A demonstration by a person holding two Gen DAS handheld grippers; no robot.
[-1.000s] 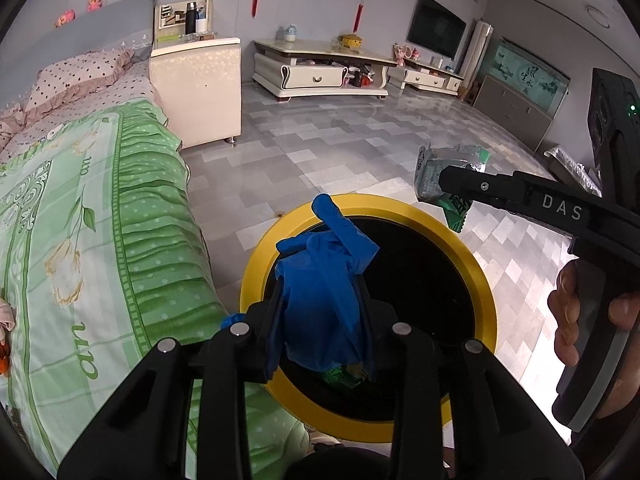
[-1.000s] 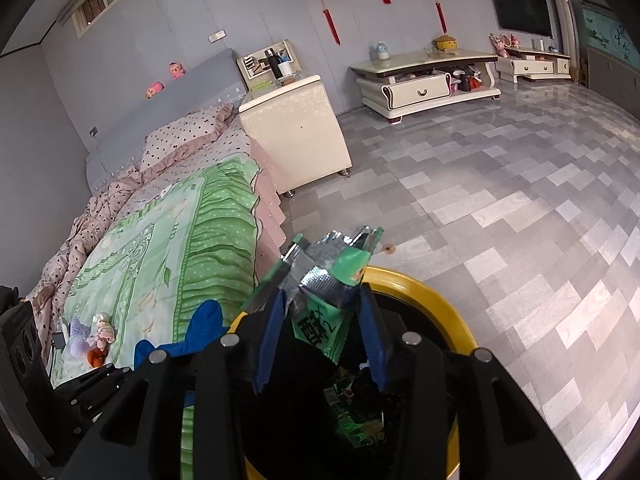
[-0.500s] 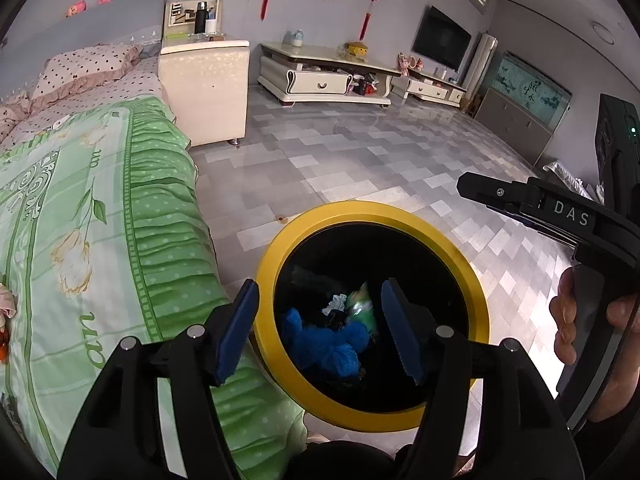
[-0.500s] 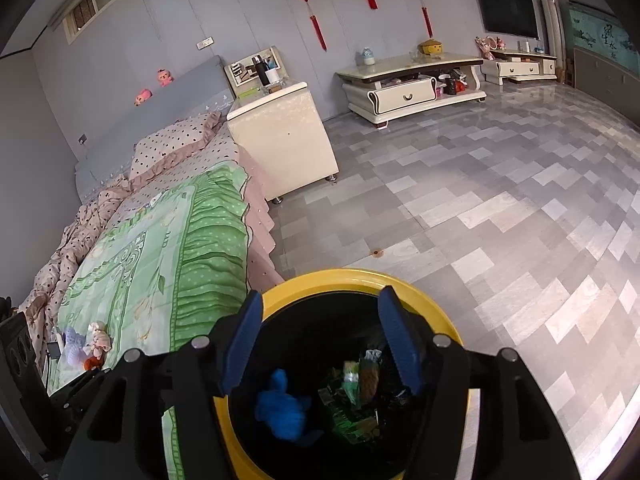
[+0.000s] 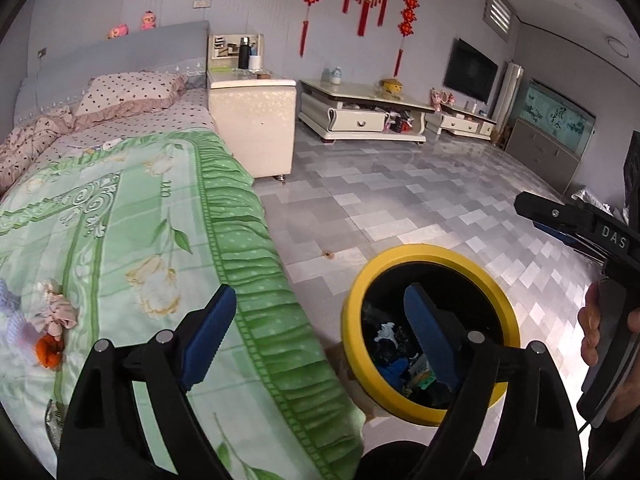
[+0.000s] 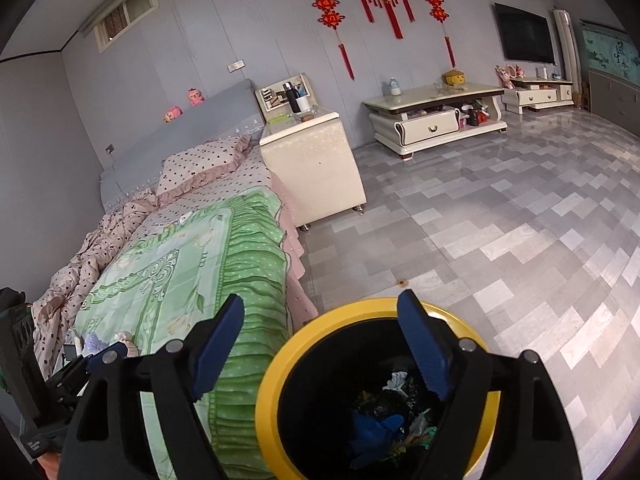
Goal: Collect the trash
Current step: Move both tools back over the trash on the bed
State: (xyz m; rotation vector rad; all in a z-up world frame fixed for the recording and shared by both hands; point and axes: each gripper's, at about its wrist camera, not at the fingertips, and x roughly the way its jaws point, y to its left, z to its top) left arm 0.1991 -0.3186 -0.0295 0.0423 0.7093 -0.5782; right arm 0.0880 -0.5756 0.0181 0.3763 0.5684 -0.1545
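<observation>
Both grippers, left gripper [image 5: 316, 334] & right gripper [image 6: 326, 340], have just been opening w/ nothing between jaws; blue glove [image 6: 376, 426] & wrappers lie in yellow-rimmed bin [image 6: 268, 392], dropped as trash.

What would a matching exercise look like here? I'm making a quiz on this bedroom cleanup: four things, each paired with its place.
Things:
1. blue glove
2. trash bin
3. black flask
4. pink plush toys

Places:
A. on the bedside cabinet
B. on the floor beside the bed
C. inside the bin
D. on top of the headboard

Pairs: 1-C, 2-B, 3-A, 4-D
</observation>
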